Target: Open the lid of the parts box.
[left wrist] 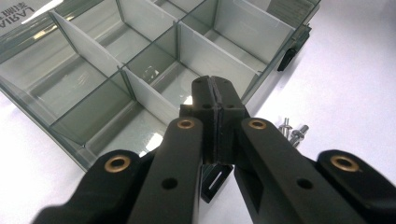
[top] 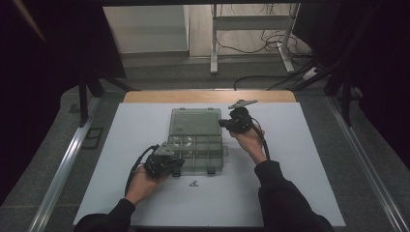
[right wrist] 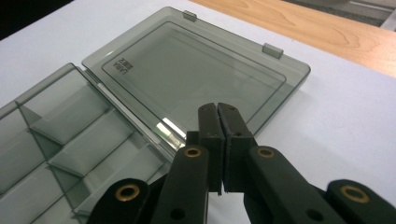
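- Setting: a white tabletop with a bare wooden strip along its far edge; grey floor, a metal stand and loose cables lie beyond, with dark surroundings on both sides.
- Nearest the person: two dark sleeves enter from the bottom of the high view, each hand carrying a black two-jaw tool.
- Small metal fasteners lie on the white surface just to the right of the left gripper's jaws, outside the box and beside its near wall.
- Left gripper: jaws pressed together with nothing between them; the tips hover over the near edge of the compartment box, pointing toward its dividers.
- Compartment box: smoky translucent plastic, lying open on the table between the two tools; the partitioned tray sits directly ahead of the left gripper's tips.
- Right gripper: jaws together, empty; its tips hang at the hinge line, with the tray to their left.
- Lid: folded flat on the table just beyond the right gripper's tips, two latch tabs on its far edge.
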`<state>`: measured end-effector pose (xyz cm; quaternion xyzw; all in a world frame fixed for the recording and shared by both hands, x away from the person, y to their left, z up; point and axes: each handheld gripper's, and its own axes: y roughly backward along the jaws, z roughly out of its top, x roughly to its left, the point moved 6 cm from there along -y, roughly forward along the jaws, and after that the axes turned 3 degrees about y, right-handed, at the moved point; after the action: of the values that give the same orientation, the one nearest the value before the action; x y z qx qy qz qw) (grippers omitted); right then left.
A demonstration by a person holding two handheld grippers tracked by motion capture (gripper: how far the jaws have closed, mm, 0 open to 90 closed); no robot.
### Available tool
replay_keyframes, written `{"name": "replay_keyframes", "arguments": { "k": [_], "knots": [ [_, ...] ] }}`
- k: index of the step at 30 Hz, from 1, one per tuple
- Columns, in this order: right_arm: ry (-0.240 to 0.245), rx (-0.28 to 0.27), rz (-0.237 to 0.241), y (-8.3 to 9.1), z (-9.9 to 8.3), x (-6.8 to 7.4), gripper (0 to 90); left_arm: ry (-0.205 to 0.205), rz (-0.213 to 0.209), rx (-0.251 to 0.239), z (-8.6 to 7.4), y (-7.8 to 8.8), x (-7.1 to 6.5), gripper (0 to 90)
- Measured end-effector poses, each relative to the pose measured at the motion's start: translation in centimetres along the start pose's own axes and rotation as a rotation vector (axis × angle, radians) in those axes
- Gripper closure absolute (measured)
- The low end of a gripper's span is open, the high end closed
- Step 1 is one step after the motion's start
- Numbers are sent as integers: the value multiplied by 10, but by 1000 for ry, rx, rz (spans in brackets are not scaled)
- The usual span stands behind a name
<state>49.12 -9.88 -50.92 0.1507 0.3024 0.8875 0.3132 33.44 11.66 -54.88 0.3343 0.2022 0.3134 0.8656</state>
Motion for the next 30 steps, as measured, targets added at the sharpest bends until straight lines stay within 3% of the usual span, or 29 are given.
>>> {"name": "replay_keyframes", "arguments": {
  "k": [14, 30],
  "knots": [
    [56, 12, -2, 16, 0, 12, 800, 20, -11, -17, 2, 4, 1, 838],
    [87, 6, 6, 34, -2, 23, 726, 46, -9, -42, 3, 14, 3, 752]
  ]
}}
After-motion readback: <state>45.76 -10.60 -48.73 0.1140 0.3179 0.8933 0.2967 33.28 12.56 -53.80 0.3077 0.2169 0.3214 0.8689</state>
